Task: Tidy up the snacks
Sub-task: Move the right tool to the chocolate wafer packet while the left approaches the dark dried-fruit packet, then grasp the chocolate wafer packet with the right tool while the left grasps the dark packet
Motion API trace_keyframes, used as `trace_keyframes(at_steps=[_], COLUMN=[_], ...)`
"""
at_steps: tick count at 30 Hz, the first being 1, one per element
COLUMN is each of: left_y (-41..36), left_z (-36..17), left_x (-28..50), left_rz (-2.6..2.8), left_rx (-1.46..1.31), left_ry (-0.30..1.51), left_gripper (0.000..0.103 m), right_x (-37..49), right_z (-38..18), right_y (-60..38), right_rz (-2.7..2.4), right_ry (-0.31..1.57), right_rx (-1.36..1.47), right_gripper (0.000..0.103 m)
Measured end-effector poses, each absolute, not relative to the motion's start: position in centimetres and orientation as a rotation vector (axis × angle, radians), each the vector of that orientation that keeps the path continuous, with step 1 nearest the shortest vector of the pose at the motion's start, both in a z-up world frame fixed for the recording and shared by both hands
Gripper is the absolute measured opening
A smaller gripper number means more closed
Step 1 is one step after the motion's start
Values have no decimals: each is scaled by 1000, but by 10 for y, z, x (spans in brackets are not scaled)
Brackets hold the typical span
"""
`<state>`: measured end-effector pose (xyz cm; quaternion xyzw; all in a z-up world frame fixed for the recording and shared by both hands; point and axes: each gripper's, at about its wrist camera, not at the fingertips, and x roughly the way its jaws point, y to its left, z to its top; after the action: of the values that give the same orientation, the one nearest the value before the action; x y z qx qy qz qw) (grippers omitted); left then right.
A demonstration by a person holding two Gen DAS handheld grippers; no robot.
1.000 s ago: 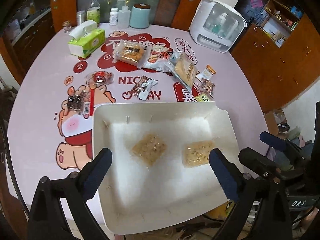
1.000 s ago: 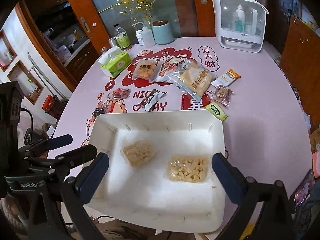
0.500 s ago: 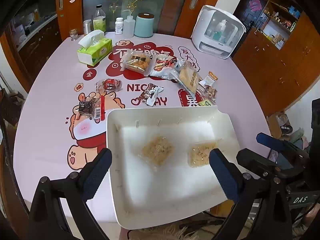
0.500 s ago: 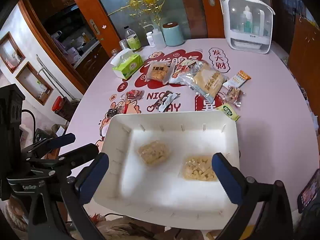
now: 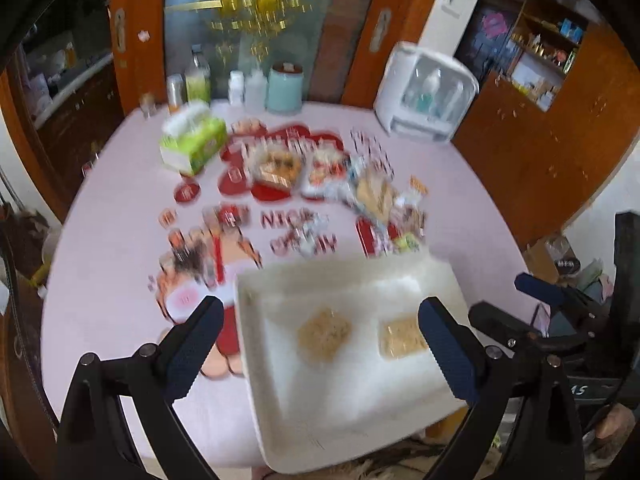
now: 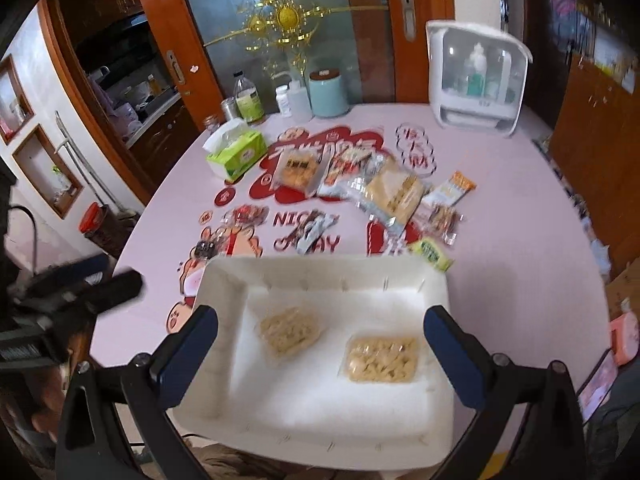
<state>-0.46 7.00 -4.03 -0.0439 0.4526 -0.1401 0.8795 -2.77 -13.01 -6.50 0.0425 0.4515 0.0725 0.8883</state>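
white tray (image 6: 224, 280) at the near table (image 6: 500, 240) edge, two clear-wrapped snack packs (image 6: 290, 334) inside — left gripper (image 5: 320, 344) and right gripper (image 6: 320, 350) above it, fingers spread, empty; loose snacks (image 6: 394, 194) beyond

Your right gripper (image 6: 320, 354) hangs with its blue-padded jaws spread wide and empty above the white rectangular tray (image 6: 224, 280) at the near edge of the pink round table (image 6: 520, 248). Two clear packets of pale snacks lie in the tray: one (image 6: 290, 334) toward its left side, the other (image 6: 380, 360) toward its right. More wrapped snacks (image 6: 396, 196) lie scattered mid-table, beyond the tray's far rim.
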Motion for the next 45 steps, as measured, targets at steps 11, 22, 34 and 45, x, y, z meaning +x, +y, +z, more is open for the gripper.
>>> trace_keyframes(at_steps=[11, 22, 34, 45], left_y=[156, 229, 222, 206], left_z=[23, -36, -217, -272], left_x=[41, 115, 169, 182], left_rz=[-209, -101, -69, -56], left_rx=[-175, -248, -231, -223], left_ry=[785, 892, 1234, 1311], left_gripper=[97, 97, 94, 94], right_x=[12, 116, 225, 245], right_z=[-6, -59, -234, -292], right_y=[-104, -63, -66, -43], right_rz=[112, 176, 15, -50], right_ry=[797, 1019, 1442, 1527], right_rx=[-17, 1, 198, 132], right_gripper=[103, 99, 77, 70])
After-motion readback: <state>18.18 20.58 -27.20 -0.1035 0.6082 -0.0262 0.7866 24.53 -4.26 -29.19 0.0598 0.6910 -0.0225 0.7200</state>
